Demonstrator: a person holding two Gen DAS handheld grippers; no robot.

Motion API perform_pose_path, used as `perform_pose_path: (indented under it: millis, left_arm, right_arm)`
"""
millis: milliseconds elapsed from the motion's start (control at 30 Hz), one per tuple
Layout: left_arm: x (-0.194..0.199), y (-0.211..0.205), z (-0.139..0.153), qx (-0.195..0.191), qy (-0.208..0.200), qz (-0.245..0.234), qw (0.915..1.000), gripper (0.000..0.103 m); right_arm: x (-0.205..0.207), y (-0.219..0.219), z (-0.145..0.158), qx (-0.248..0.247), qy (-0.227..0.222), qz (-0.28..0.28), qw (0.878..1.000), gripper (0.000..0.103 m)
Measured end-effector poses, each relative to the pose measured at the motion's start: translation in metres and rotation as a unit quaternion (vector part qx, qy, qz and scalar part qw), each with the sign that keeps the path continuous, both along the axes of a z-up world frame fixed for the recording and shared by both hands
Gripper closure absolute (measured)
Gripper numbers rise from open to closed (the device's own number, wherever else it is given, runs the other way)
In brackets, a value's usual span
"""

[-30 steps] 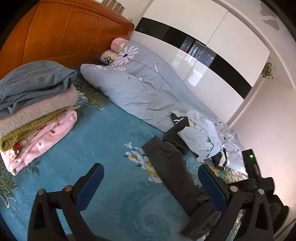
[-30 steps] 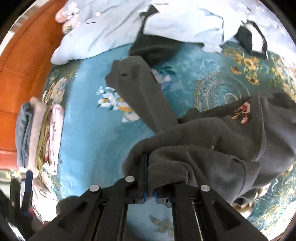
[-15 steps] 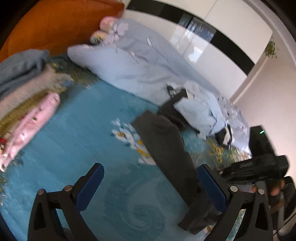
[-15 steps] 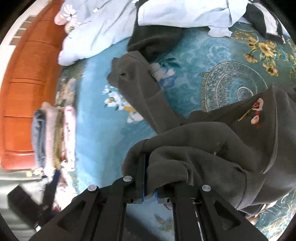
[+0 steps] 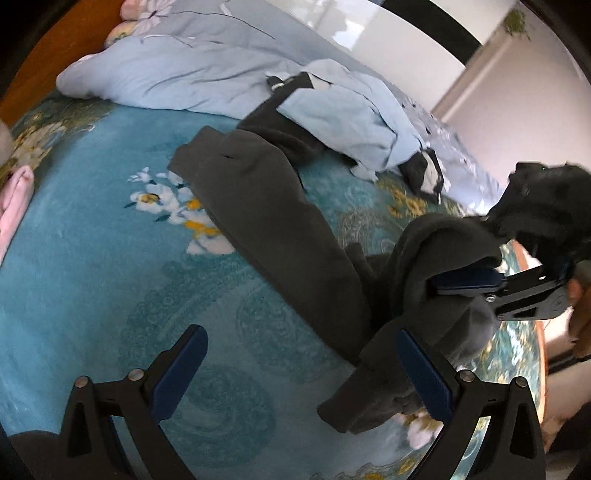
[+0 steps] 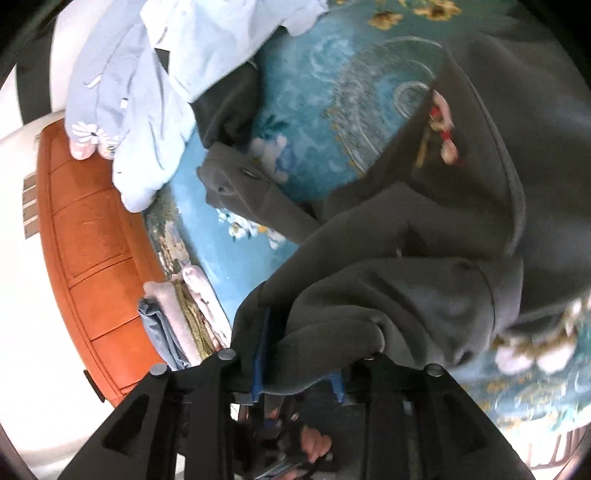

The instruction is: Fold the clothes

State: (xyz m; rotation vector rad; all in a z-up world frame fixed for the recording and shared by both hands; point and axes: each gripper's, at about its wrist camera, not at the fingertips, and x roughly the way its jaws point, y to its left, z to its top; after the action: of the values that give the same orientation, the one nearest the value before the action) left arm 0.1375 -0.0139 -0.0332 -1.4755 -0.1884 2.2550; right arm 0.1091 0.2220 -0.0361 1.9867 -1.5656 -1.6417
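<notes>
One sweatshirt, perhaps four folded.

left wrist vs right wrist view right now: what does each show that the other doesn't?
Only the left wrist view shows the open left gripper and the white wardrobe. Only the right wrist view shows the orange headboard, the folded stack and the sweatshirt's red embroidery. Both show the dark grey sweatshirt, clamped in the right gripper, and the light blue duvet.

Both wrist views close over bedspread (share dark garment)
</notes>
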Motion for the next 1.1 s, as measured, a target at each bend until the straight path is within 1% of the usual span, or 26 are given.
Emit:
perform_pose_path:
  millis: [100, 133, 267, 433, 533, 567, 633, 667, 700, 800, 933, 1000, 1100]
  left_arm:
    - [0.000, 0.000, -0.004, 0.015, -0.013, -0.004, 0.9998, 0.000]
    - [0.001, 0.001, -0.005, 0.017, -0.014, -0.007, 0.9997, 0.000]
    - [0.005, 0.009, -0.005, 0.007, -0.007, -0.022, 0.9997, 0.000]
    - [0.004, 0.008, -0.005, 0.005, -0.005, -0.016, 0.9998, 0.000]
    - [0.005, 0.008, -0.004, 0.006, -0.001, -0.019, 0.9998, 0.000]
    - [0.006, 0.009, -0.003, 0.004, 0.002, -0.021, 0.9998, 0.000]
    - [0.008, 0.008, -0.002, 0.003, 0.007, -0.022, 0.9997, 0.000]
    - [0.007, 0.007, -0.002, 0.005, 0.006, -0.020, 0.9998, 0.000]
    - [0.007, 0.005, -0.002, 0.008, 0.005, -0.016, 0.9998, 0.000]
    - [0.006, 0.002, -0.003, 0.015, -0.002, -0.012, 0.9998, 0.000]
    - [0.009, 0.000, -0.001, 0.023, 0.001, -0.018, 0.9996, 0.000]
    - [0.009, 0.001, -0.001, 0.030, -0.001, -0.022, 0.9993, 0.000]
    - [0.014, 0.010, 0.000, 0.034, -0.001, -0.049, 0.9982, 0.000]
  right_arm:
    - [0.007, 0.001, 0.003, -0.002, -0.027, -0.023, 0.999, 0.062]
    - [0.011, 0.003, 0.002, -0.009, -0.040, -0.042, 0.998, 0.061]
    - [0.020, 0.010, 0.008, -0.014, -0.051, -0.079, 0.995, 0.058]
    - [0.031, 0.019, 0.016, -0.019, -0.064, -0.126, 0.990, 0.055]
    - [0.038, 0.025, 0.021, -0.023, -0.072, -0.154, 0.985, 0.051]
    - [0.038, 0.026, 0.017, -0.023, -0.068, -0.153, 0.986, 0.050]
    - [0.044, 0.027, 0.004, -0.026, -0.086, -0.166, 0.982, 0.044]
    - [0.048, 0.025, 0.004, -0.030, -0.083, -0.170, 0.981, 0.022]
    - [0.051, 0.024, 0.003, -0.034, -0.081, -0.174, 0.981, 0.003]
    - [0.052, 0.024, 0.002, -0.060, -0.061, -0.183, 0.979, 0.002]
    - [0.056, 0.033, 0.007, -0.034, -0.050, -0.184, 0.981, 0.002]
    - [0.058, 0.032, 0.027, -0.066, -0.012, -0.163, 0.984, 0.002]
    - [0.059, 0.031, 0.059, -0.114, 0.044, -0.131, 0.984, 0.002]
